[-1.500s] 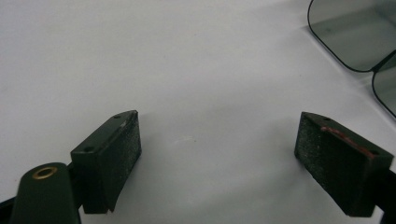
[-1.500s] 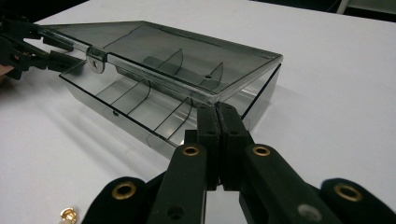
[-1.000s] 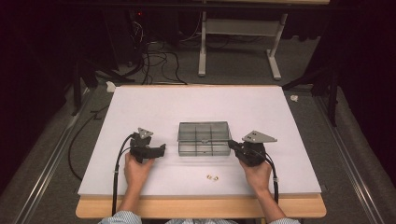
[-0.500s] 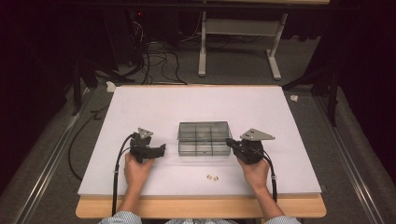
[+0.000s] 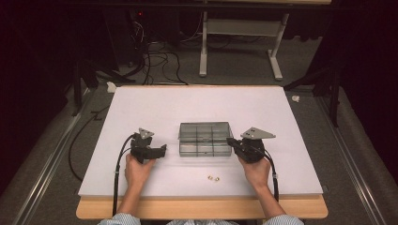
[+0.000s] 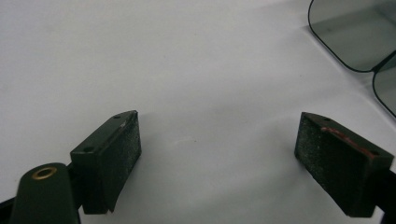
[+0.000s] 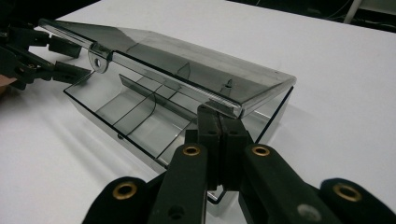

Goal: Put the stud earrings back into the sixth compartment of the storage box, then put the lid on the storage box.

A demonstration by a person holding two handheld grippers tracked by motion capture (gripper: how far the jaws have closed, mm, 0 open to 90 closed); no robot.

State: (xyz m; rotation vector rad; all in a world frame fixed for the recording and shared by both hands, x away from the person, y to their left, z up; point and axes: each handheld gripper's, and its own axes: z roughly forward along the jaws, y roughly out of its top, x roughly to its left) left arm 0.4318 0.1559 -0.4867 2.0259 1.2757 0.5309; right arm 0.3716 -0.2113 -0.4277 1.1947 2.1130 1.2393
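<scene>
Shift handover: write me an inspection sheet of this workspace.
Surface: white mat on a wooden table.
Job's things: clear divided box, lid lifted partway; compartments look empty.
Clutter: two small brass bits near the front edge.
Grippers: right gripper shut, tips under the lid's edge; left gripper open, holds nothing, beside the box.
Cables: one trails from each gripper; a tangle on the floor.
Surroundings: grey carpet, white frame legs, dark room.

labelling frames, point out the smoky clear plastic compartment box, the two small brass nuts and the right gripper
smoky clear plastic compartment box [image 5: 205, 138], high view, on its lid
two small brass nuts [image 5: 213, 178], high view, between the pair
right gripper [image 7: 219, 122], right gripper view, at its shut jaw tips
</scene>
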